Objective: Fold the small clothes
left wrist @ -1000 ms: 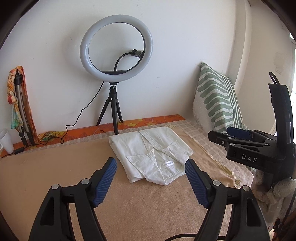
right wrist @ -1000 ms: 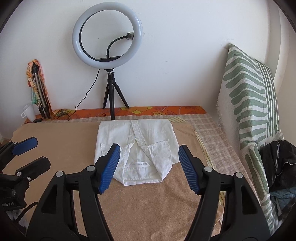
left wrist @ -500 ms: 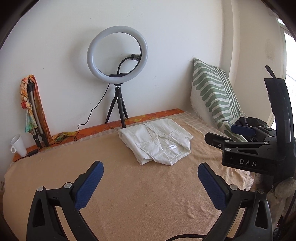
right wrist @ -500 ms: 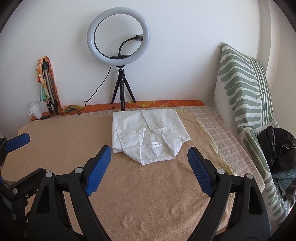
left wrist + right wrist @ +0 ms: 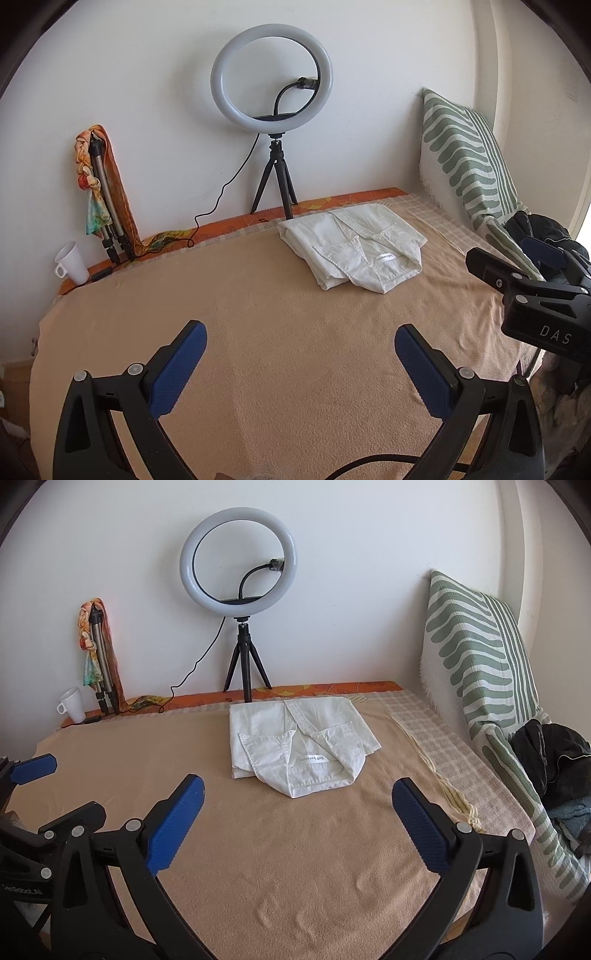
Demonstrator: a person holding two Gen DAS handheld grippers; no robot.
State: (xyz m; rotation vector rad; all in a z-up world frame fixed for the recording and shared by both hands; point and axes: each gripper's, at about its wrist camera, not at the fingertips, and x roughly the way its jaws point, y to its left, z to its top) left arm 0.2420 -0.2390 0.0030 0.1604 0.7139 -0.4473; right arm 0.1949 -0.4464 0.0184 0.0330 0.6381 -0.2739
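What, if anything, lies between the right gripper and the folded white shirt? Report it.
Nothing visible. Only bare tan blanket lies between the open right gripper and the folded white shirt. The ring light stands behind the shirt, out of the way.

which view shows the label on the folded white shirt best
The right wrist view: the folded white shirt faces it nearly square, so the label reads as a clear white strip inside the collar. In the left wrist view the shirt lies off to the right and slanted, and the label is smaller and skewed.

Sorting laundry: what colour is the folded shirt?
White, clearest in the right wrist view.
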